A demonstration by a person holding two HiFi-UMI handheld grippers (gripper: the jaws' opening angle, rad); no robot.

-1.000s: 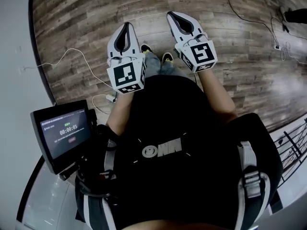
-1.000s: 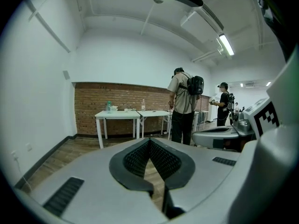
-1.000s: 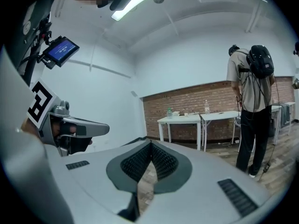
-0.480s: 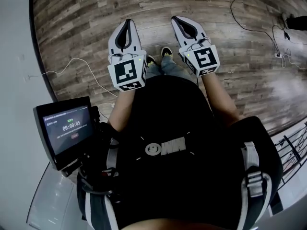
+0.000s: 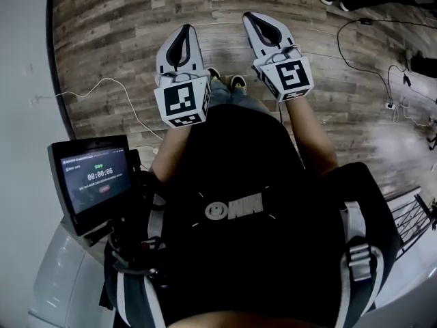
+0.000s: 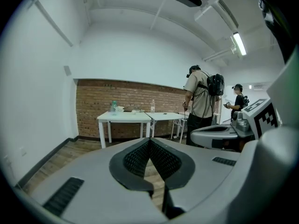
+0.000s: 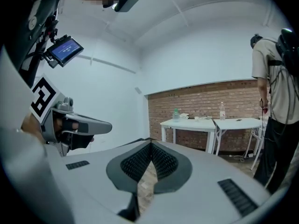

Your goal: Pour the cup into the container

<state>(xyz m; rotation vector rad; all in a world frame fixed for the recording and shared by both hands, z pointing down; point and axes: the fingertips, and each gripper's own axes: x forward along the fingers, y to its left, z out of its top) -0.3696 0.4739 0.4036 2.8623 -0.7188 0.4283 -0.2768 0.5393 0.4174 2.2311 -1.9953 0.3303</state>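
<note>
Wood floor lies below both claws. L claw is clenched tight w/ nothing in it. R claw is clenched too, also w/ nothing. They sit side by side, a bit apart. Far ahead of both claws, white tables stand by a brick wall, w/ 2 bottles & small bits on top. Can't pick out cup or container from here. Person w/ backpack stands ahead, right of L claw.

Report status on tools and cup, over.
Left tool and right tool shut, empty. Cup and container not made out; white tables far ahead, bottles on top. Person with backpack beside tables.
</note>
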